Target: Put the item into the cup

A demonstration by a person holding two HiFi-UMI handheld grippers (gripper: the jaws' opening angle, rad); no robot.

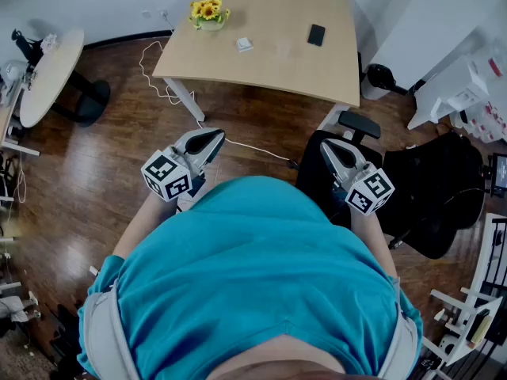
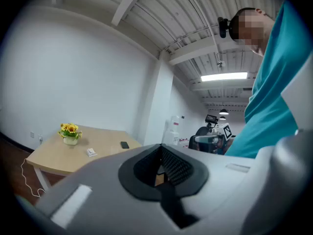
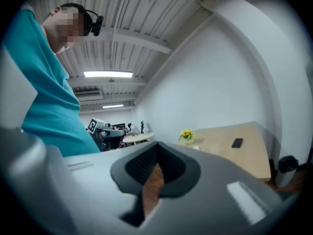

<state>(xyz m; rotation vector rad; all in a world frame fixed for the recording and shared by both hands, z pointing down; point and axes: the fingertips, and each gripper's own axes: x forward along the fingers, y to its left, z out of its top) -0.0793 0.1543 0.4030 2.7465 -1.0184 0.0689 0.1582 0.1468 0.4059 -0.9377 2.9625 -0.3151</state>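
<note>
A light wooden table (image 1: 269, 66) stands far ahead of me. On it are a small pale cup holding yellow flowers (image 1: 208, 13), a small white item (image 1: 244, 44) and a black phone (image 1: 316, 34). Both grippers are held close to my chest, well short of the table. My left gripper (image 1: 212, 138) is shut with nothing in it; the left gripper view shows its jaws (image 2: 161, 173) pressed together. My right gripper (image 1: 329, 146) holds nothing; in the right gripper view (image 3: 154, 173) a narrow slit between its jaws shows the wooden floor. The flowers (image 3: 186, 135) show far off there too.
A black office chair (image 1: 428, 196) stands to my right, next to white furniture (image 1: 459, 85). A round table (image 1: 47, 74) is at the left. A white cable (image 1: 158, 77) trails over the dark wooden floor under the table's left end.
</note>
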